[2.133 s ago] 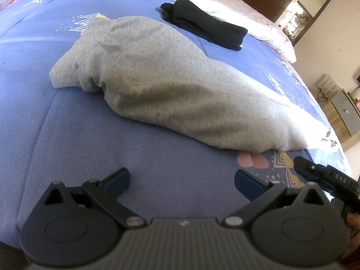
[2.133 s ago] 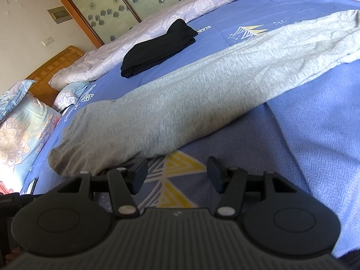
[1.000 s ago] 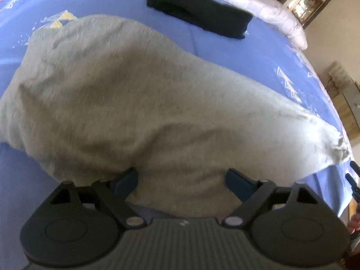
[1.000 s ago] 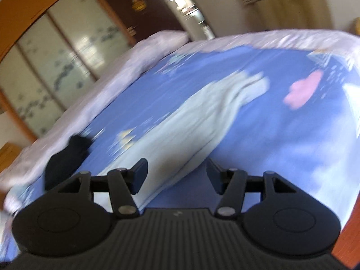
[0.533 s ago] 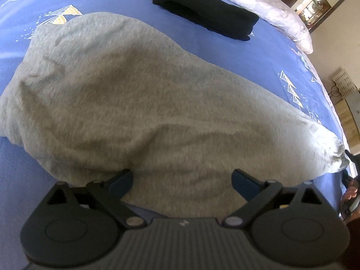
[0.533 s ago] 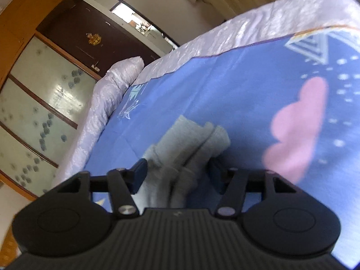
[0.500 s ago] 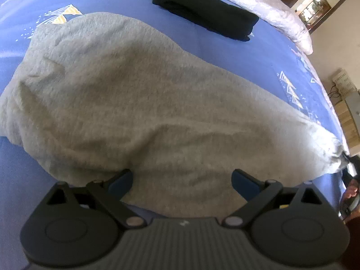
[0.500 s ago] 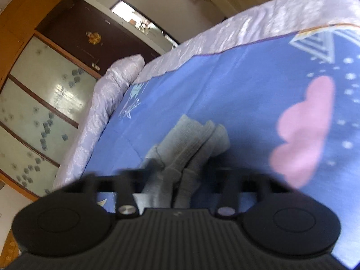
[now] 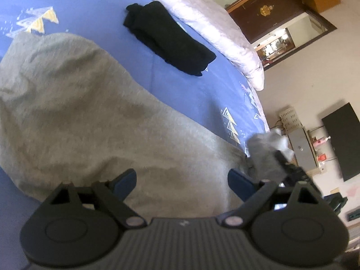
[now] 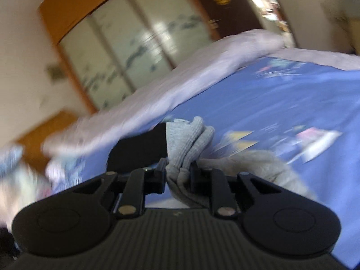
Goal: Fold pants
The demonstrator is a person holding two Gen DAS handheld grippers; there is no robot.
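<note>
Now | blue bedspread (image 9: 184, 85) | right tool (image 10: 178, 175) clenches grey pants (image 10: 189, 141) | left tool (image 9: 182, 177) closing, unpressed

The left gripper (image 9: 181, 177) holds its jaws wide, slowly closing, with the grey pants (image 9: 90, 121) lying between and ahead of them on the blue bed (image 9: 180, 90). Beyond the jaws lies a folded black garment (image 9: 168, 39). Right of the jaws, the right gripper (image 9: 290, 168) lifts the pants' end.

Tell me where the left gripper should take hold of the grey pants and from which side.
Probably the near edge of the grey pants, where the waist end lies flat between the left gripper fingers; its jaws are closing. Come in low from the near side. The right gripper already pinches the cuffs.
</note>
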